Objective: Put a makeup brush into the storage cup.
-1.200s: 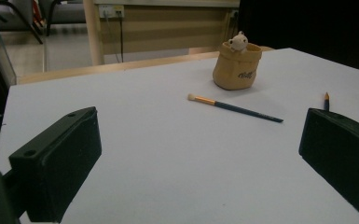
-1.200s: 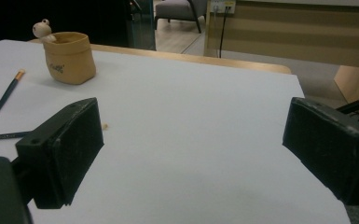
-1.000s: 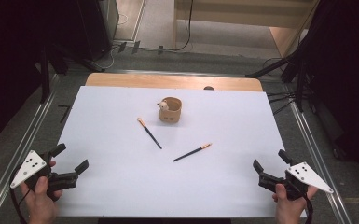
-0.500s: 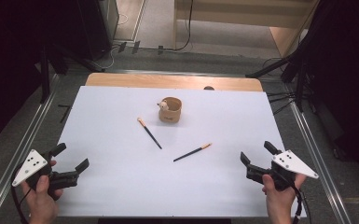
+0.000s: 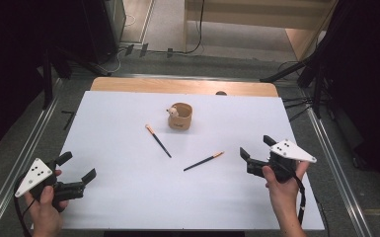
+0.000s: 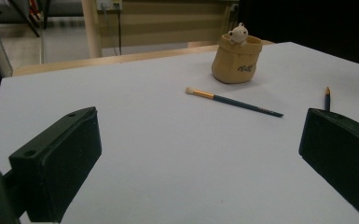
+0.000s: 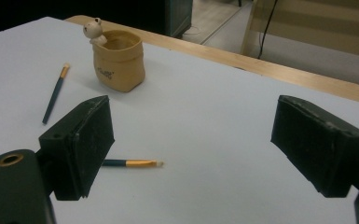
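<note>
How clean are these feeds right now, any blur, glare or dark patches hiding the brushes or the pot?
High view: white table evenly lit, no glare, surroundings dark; both brushes sharp. Left gripper view: near jaws soft, pot and brush clear. Right gripper view: slightly soft, the near brush partly hidden behind a jaw.

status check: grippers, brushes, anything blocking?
Left gripper open, low at table's near-left corner. Right gripper open, empty, nearest brush just ahead. Second brush beside tan pot. Path clear.
</note>
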A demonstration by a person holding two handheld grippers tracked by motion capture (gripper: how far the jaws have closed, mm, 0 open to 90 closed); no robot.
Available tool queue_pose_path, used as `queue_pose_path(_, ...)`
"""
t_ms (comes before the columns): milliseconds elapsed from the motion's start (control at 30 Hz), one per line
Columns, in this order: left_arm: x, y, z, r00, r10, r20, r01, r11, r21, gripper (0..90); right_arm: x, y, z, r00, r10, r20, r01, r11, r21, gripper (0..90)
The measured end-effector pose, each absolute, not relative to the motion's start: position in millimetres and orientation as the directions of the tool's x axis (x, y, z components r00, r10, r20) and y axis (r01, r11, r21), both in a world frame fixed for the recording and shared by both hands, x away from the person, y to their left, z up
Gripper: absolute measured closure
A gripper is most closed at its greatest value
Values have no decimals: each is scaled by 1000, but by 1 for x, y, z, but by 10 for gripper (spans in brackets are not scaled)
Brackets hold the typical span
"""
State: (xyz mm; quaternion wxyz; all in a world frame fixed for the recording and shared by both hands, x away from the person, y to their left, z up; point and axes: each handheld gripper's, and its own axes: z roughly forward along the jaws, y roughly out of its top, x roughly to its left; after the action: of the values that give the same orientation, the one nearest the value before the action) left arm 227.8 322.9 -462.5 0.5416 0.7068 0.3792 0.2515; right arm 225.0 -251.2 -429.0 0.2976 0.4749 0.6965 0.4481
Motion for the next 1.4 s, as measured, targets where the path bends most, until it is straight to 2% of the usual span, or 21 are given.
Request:
queue_pose_path(367, 228, 321, -462, 591, 805, -53, 263, -129, 956, 0, 257, -228, -414, -436, 900, -16, 402, 211, 891, 134)
queue_pose_path(767, 228, 320, -462, 597, 801, -56, 262, -128, 957, 0, 284, -203, -418, -526, 850, -23, 440, 295, 848, 136)
queue_pose_path(1067, 228, 320, -463, 596, 801, -55, 264, -131, 956, 0, 300, -189, -420, -551, 834, -33, 463, 338, 819, 136)
queue_pose_path(1300, 229, 320, -463, 598, 800, -57, 265, -130, 955, 0, 314, -183, -420, -584, 811, -32, 501, 391, 772, 140)
queue_pose_path(1400, 229, 321, -463, 598, 800, -58, 267, -130, 955, 0, 322, -178, -422, -608, 794, -21, 545, 437, 716, 141)
